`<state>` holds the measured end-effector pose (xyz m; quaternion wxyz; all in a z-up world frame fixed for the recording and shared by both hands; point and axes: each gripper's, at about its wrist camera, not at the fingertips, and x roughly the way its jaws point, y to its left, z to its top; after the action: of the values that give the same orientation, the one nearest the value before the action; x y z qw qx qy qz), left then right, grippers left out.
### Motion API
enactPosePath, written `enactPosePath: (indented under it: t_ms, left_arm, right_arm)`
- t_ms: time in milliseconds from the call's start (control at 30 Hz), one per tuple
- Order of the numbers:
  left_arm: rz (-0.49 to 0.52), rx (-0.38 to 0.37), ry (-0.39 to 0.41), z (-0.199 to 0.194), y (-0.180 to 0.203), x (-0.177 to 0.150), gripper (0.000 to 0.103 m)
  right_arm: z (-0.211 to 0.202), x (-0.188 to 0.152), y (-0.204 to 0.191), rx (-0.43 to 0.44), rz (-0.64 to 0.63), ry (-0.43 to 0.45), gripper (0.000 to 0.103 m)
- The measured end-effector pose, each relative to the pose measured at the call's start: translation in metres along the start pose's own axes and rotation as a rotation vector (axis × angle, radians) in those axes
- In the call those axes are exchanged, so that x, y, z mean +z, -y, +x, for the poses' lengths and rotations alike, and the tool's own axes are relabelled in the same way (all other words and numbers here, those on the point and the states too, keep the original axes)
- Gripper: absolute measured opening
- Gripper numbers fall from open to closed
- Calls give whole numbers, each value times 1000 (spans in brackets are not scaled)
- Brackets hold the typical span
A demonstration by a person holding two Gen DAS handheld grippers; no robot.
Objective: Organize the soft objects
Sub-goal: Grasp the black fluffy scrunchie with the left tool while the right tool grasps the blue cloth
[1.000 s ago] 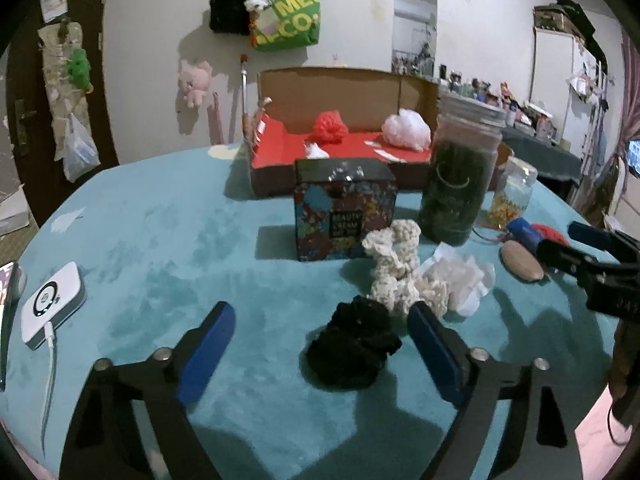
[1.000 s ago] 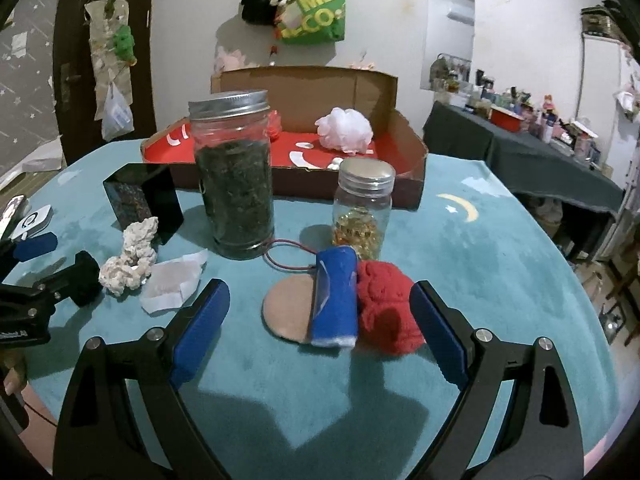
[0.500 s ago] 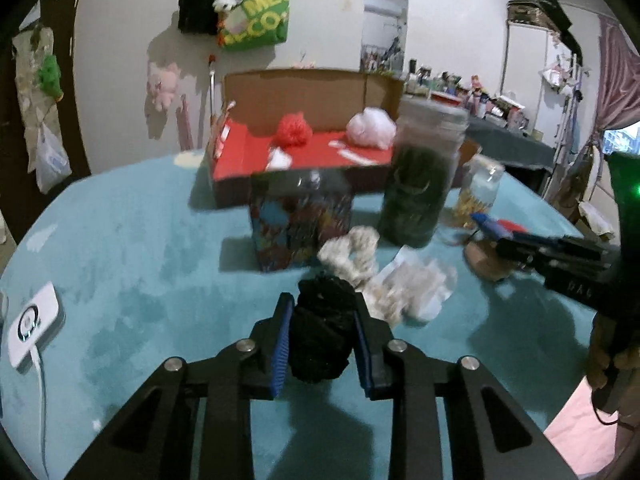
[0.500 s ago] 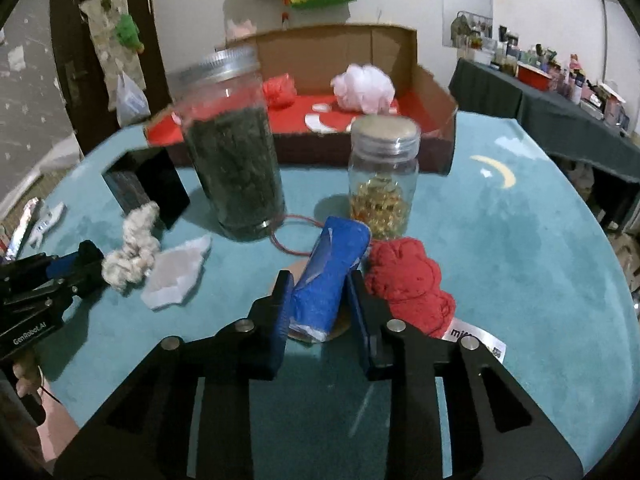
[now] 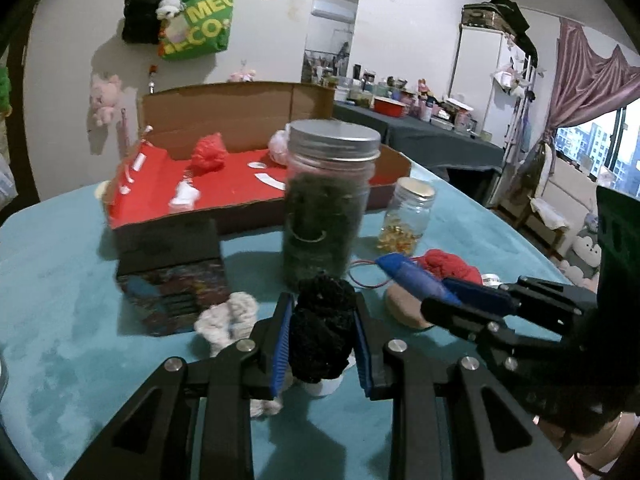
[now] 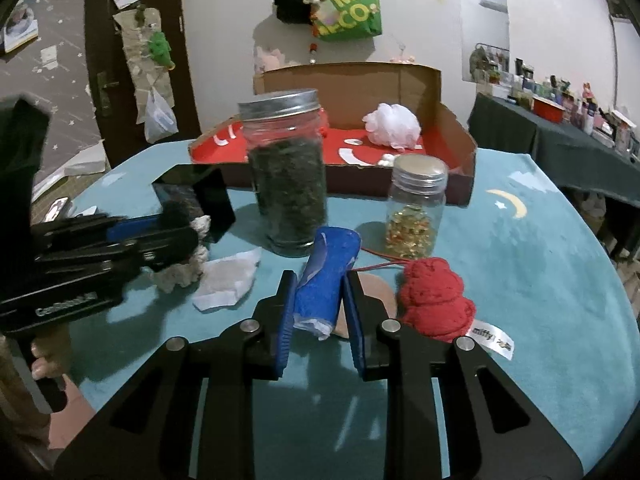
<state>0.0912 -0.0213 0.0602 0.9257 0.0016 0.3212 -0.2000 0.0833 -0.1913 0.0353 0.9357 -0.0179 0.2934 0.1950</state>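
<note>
My left gripper [image 5: 322, 308] is shut on a black fluffy scrunchie [image 5: 320, 336] and holds it just above the teal table. A cream scrunchie [image 5: 228, 316] lies below it to the left. My right gripper [image 6: 318, 292] has a blue fabric roll [image 6: 328, 264] between its pads; the jaws are still closing and squeeze it. A red knitted piece [image 6: 436, 304] lies right of the roll. At the back, an open cardboard box [image 5: 240, 188] with a red floor holds a red puff [image 5: 208, 156] and a white puff [image 6: 392, 124].
A tall jar of dark leaves [image 5: 324, 204] and a small jar [image 6: 416, 208] stand between the grippers and the box. A patterned black box [image 5: 172, 280] sits left of them. White tissue [image 6: 228, 280] and a tan disc [image 5: 404, 308] lie on the table [image 6: 540, 280].
Both grippers went from wide open to closed, the left on the black scrunchie, the right on the blue roll. The left has lifted the scrunchie and swung right, toward the tall jar.
</note>
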Motion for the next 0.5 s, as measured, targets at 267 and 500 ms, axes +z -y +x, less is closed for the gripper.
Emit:
enactPosePath:
  t_ms: [267,500]
  left_arm:
    - [1,-17,-32,11,4,0,29]
    - [-6,-14,-37,9,2,-2,29]
  right_arm:
    - [-1,2,0,28,5,9,22]
    - [-1,1,-1,26,-11,14,20]
